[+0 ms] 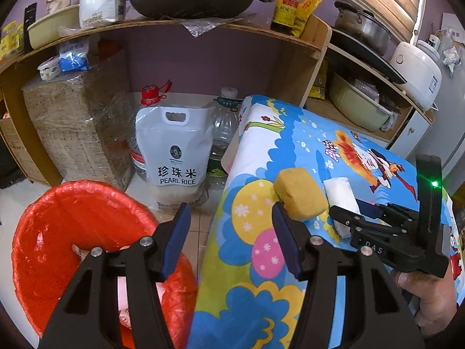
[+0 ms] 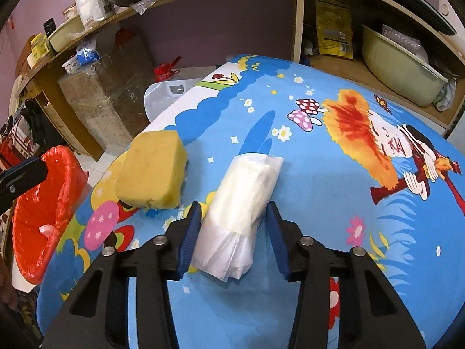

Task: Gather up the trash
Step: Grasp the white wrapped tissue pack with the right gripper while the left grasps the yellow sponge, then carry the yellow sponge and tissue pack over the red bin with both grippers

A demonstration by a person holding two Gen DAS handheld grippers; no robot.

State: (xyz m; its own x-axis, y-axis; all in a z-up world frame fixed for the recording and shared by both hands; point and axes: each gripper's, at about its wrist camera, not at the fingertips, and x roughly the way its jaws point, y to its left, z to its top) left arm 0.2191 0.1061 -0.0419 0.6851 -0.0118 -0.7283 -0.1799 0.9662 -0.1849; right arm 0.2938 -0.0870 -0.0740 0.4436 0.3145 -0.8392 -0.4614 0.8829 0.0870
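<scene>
Porous matt sponge [image 2: 151, 171], crinkly translucent plastic bag [image 2: 241, 203], glossy red bin liner [image 1: 87, 203], printed cloth tablecloth [image 2: 319, 174]

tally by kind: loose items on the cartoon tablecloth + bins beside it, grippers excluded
Yellow sponge: 1
White plastic-wrapped bundle: 1
Red-lined trash bin: 1
Total: 3

The bundle lies between the open fingers of the right gripper; the left gripper is open and empty.
</scene>
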